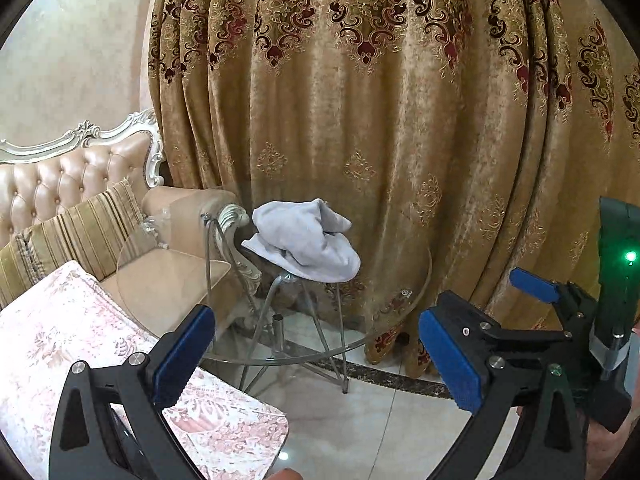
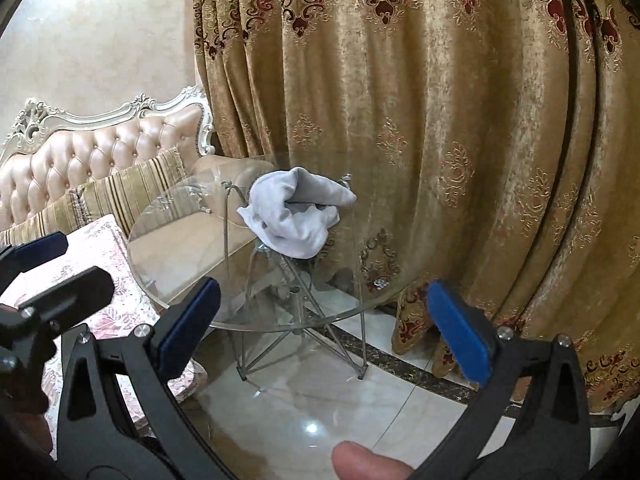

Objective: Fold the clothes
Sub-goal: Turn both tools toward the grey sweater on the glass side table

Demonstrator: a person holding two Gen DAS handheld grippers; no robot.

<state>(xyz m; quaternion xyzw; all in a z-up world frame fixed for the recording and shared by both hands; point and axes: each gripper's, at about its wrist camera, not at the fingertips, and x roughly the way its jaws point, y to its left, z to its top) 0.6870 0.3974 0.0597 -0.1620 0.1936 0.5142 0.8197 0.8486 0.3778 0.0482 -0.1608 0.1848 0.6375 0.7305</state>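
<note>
Approaching a crumpled grey garment (image 1: pixel 306 240) heaped on the round glass worktop (image 1: pixel 384 332).

It looks soft, light and limp, so I would pinch a loose outer edge rather than the bunched middle. My left gripper (image 1: pixel 316 356) and right gripper (image 2: pixel 324 332) both hang well short of it, pads spread apart, holding nothing; sofa (image 2: pixel 104 160) left, curtain (image 2: pixel 440 120) behind.

Gold curtain (image 1: pixel 400 140) with dark red patterns hanging behind round glass table (image 2: pixel 192 280). Tufted pink sofa (image 1: pixel 60 180) with white carved frame standing at left, holding striped cushion (image 1: pixel 80 232). Glossy pale tile floor (image 2: pixel 320 412) reflecting light. Beige wall (image 1: pixel 80 60) rising behind.
</note>
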